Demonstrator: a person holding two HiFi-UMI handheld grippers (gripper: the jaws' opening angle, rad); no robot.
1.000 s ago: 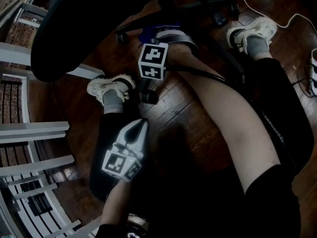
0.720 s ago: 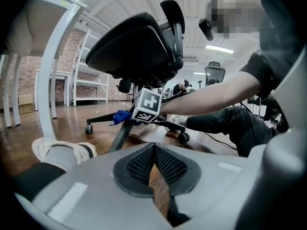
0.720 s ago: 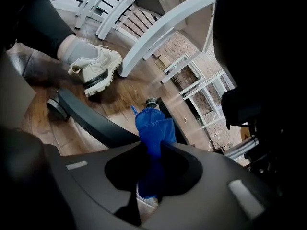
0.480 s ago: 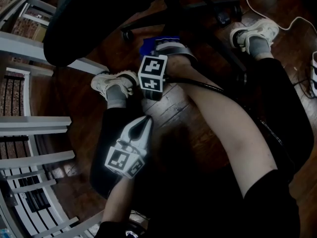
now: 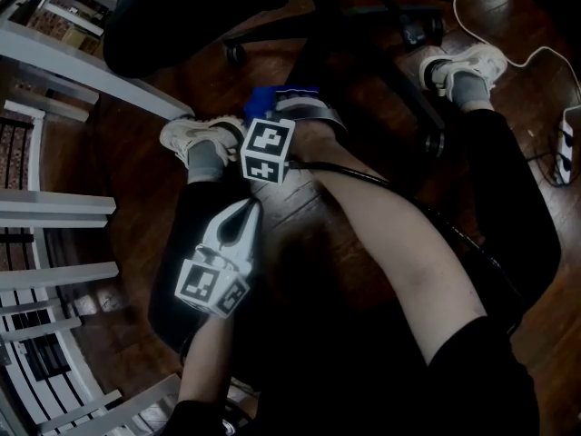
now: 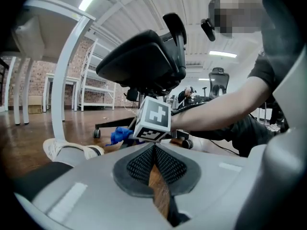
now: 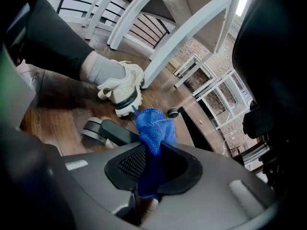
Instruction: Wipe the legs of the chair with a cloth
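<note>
A blue cloth (image 7: 153, 133) is pinched in my right gripper (image 7: 152, 158), which is shut on it; the cloth sticks out past the jaws, just above a black chair leg (image 7: 117, 132) and its castor (image 7: 92, 130). In the head view the cloth (image 5: 261, 99) shows beyond the right gripper's marker cube (image 5: 267, 150), beside the chair's black base legs (image 5: 377, 62). My left gripper (image 5: 249, 211) hangs lower left, shut and empty, over a dark trouser leg. In the left gripper view its jaws (image 6: 154, 150) meet, facing the right gripper's cube (image 6: 154, 120) and the chair's black seat (image 6: 144, 63).
The person's white shoes (image 5: 195, 139) (image 5: 463, 62) stand on the dark wooden floor on either side of the chair base. White table legs (image 5: 82, 66) and frames lie at the left. A white cable (image 5: 508, 39) and a power strip (image 5: 567, 143) lie at the right.
The right gripper with the blue cloth has moved along the chair leg, toward the lower left in the head view. The left gripper has shifted slightly.
</note>
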